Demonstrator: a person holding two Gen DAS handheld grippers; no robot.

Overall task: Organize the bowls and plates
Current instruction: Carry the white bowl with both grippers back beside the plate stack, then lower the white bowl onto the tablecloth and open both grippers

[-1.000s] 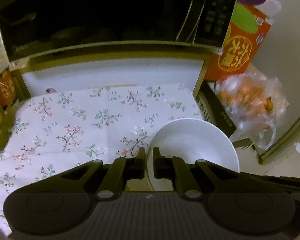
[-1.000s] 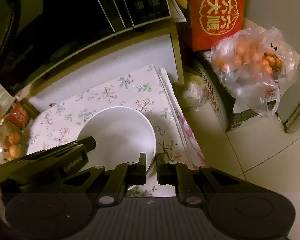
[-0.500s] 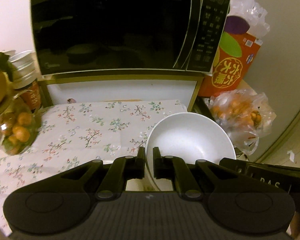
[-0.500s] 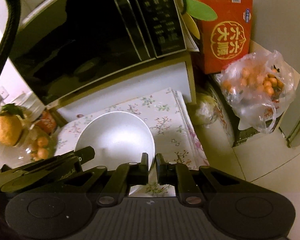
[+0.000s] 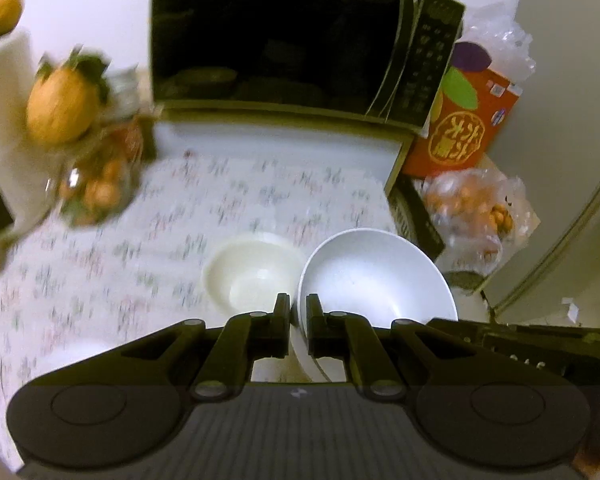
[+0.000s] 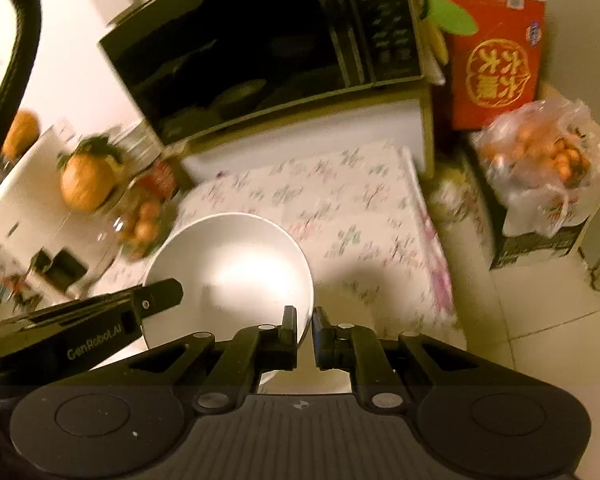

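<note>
You have the white bowl [image 5: 374, 276] pinched by its rim on both sides, the left gripper [image 5: 298, 314] and right gripper [image 6: 305, 326] each clamped narrow, which keeps it level above the floral cloth [image 5: 172, 216]. A cream bowl [image 5: 254, 272] sits just left, ready for nesting. Open cloth lies to the far left; the table edge [image 6: 432, 240] is close on the right.

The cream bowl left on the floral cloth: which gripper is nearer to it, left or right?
Left. The left gripper, gripping the white bowl's rim, hangs just beside the cream bowl; the right gripper grips the rim's far side.
</note>
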